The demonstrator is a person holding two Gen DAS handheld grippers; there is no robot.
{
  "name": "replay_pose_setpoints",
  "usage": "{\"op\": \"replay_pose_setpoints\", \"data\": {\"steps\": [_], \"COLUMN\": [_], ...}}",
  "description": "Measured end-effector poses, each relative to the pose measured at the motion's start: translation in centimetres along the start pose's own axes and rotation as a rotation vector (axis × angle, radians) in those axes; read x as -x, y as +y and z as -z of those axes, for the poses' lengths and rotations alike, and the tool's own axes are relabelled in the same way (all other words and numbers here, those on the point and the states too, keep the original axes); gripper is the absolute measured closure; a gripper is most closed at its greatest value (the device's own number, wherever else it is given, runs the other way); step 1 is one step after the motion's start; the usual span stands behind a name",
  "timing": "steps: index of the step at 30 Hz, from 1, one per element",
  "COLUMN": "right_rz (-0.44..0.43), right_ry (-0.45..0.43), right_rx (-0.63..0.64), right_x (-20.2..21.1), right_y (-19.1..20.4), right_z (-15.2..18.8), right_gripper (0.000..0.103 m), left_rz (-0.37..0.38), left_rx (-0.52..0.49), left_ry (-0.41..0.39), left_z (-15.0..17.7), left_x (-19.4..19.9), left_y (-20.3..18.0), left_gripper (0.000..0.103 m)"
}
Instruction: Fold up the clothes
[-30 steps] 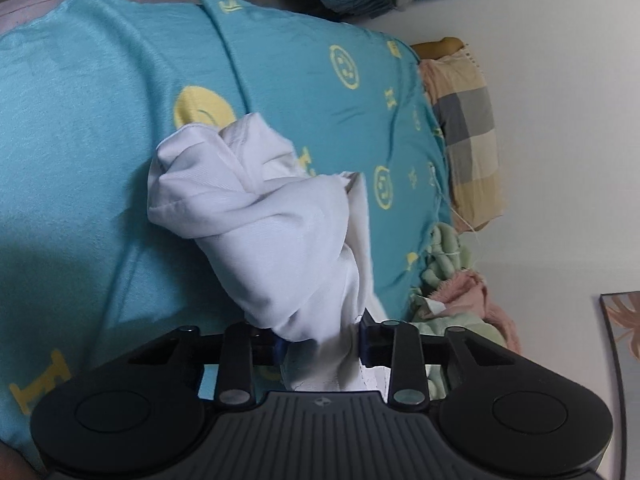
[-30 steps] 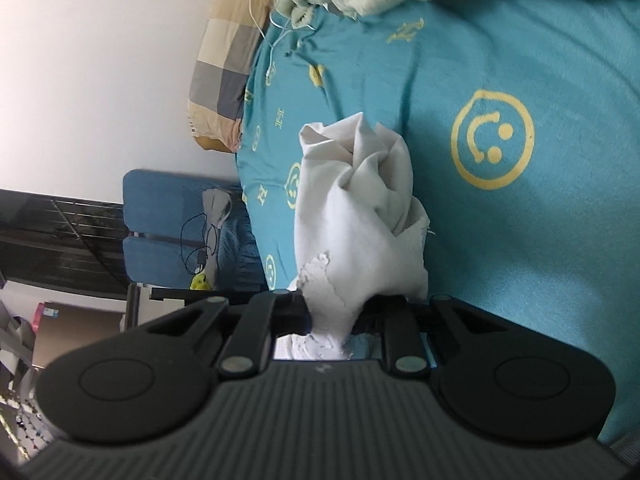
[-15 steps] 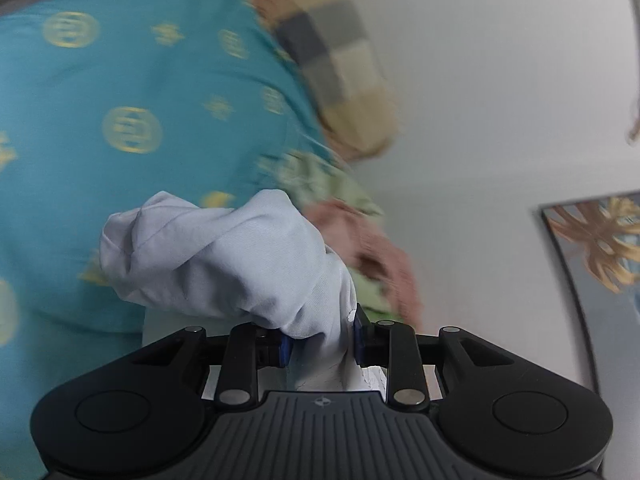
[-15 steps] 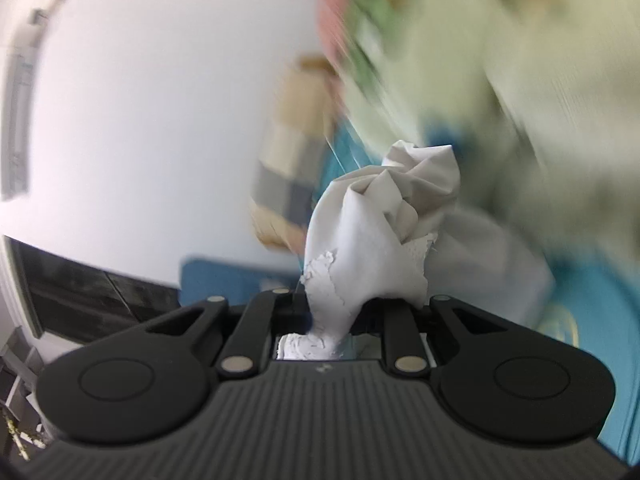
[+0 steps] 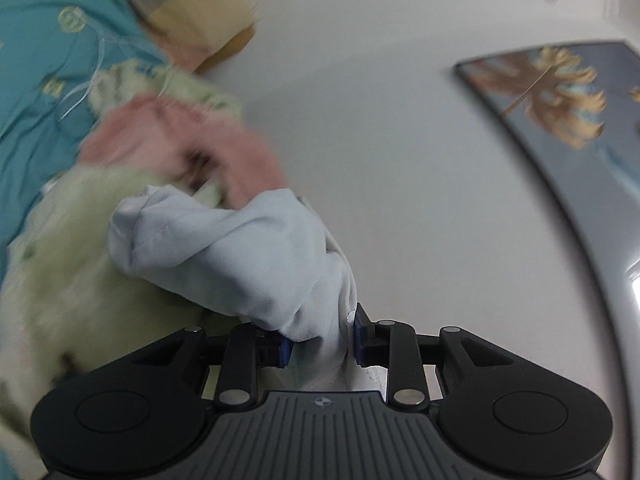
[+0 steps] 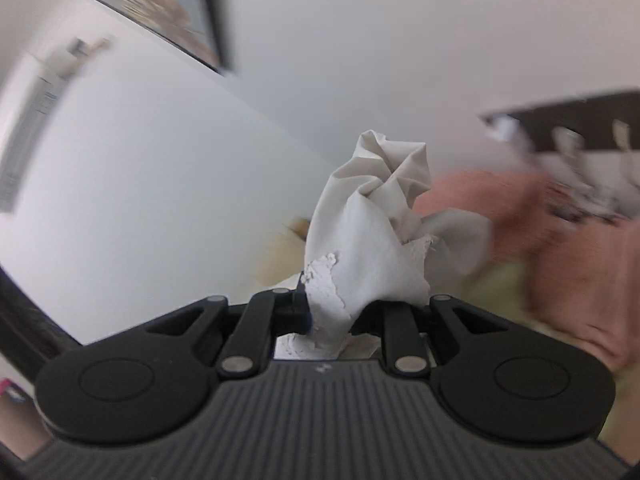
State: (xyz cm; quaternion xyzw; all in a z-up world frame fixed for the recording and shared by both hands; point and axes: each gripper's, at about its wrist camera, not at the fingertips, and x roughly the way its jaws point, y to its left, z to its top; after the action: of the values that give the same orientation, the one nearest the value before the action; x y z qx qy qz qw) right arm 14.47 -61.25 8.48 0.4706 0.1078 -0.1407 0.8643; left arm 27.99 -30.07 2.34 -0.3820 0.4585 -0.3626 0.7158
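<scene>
A second ago both tools were low over the blue bed, and the white cloth hung down in front of the sheet with its yellow smiley faces. Now both tools have swung up and away. The left view shows mostly the white wall (image 5: 400,140) and a picture with gold leaves (image 5: 560,88), with only a corner of the bed (image 5: 36,92) at the left. The right view shows almost no bed at all, just wall. The background is smeared, so the move looks fast.

I think the cloth is being lifted up high, maybe to shake it open so it can be folded. It is not flat or folded now.

The left tool (image 5: 320,344) is pinching one bunch of the white cloth (image 5: 240,264) between its blue pads. The right tool (image 6: 340,320) is pinching another bunch of the white cloth (image 6: 368,248).

The cloth is up in the air, held at both ends. It looks soft, thin and very crumpled, with lots of creases and a scrunched tip. In the left view it looks a little bluish.

A fuzzy green blanket (image 5: 80,288) and a pink cloth (image 5: 184,148) lie blurry behind it, near a checked pillow (image 5: 180,0).
</scene>
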Motion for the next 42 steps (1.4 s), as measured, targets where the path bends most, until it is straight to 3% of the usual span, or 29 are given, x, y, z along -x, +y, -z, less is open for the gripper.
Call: {"op": "replay_pose_setpoints", "data": {"steps": [2,6,11,13,15,17,18,20,23,25,32,37,42], "right_rz": [0.073,0.165,0.197,0.199,0.205,0.228,0.24,0.253,0.232,0.218,0.165,0.127,0.108], "right_ry": [0.07,0.18,0.198,0.196,0.197,0.193,0.189,0.173,0.115,0.08,-0.01,-0.054,-0.095], "right_rx": [0.013,0.049,0.057,0.048,0.039,0.074,0.098,0.147,0.223,0.279,0.521,0.66,0.718], "right_x": [0.1,1.0,1.7,1.9,2.5,4.3,5.3,7.3,10.9,13.2,20.2,23.5,25.5], "right_y": [-2.2,-5.4,-6.7,-6.7,-6.3,-4.9,-4.2,-2.7,-0.7,0.7,5.7,7.2,6.8], "right_z": [1.8,5.8,7.0,6.9,6.6,6.4,6.4,6.4,6.6,6.9,9.8,13.5,16.9], "right_gripper": [0.084,0.084,0.082,0.082,0.079,0.078,0.076,0.065,0.03,0.022,0.022,0.022,0.023], "left_rz": [-0.024,-0.081,-0.122,-0.179,-0.258,-0.292,-0.301,-0.313,-0.308,-0.306,-0.309,-0.296,-0.265], "left_rx": [-0.029,-0.061,-0.126,-0.201,-0.302,-0.387,-0.424,-0.487,-0.589,-0.662,-0.869,-0.964,-0.988], "left_ry": [0.043,0.078,0.06,0.059,0.035,-0.004,-0.019,-0.044,-0.095,-0.132,-0.25,-0.33,-0.397], "left_z": [1.4,4.0,5.3,5.4,5.3,5.9,6.2,6.9,8.6,9.9,16.4,20.8,23.9], "left_x": [-1.9,-0.5,0.3,1.0,2.0,4.0,5.1,7.1,11.0,13.5,23.1,27.8,31.0], "left_y": [1.3,5.8,6.2,5.0,3.1,1.2,0.3,-1.3,-4.2,-6.2,-10.7,-10.9,-9.5], "left_gripper": [0.073,0.069,0.06,0.05,0.03,0.018,0.018,0.01,0.0,0.0,0.0,0.0,0.0]}}
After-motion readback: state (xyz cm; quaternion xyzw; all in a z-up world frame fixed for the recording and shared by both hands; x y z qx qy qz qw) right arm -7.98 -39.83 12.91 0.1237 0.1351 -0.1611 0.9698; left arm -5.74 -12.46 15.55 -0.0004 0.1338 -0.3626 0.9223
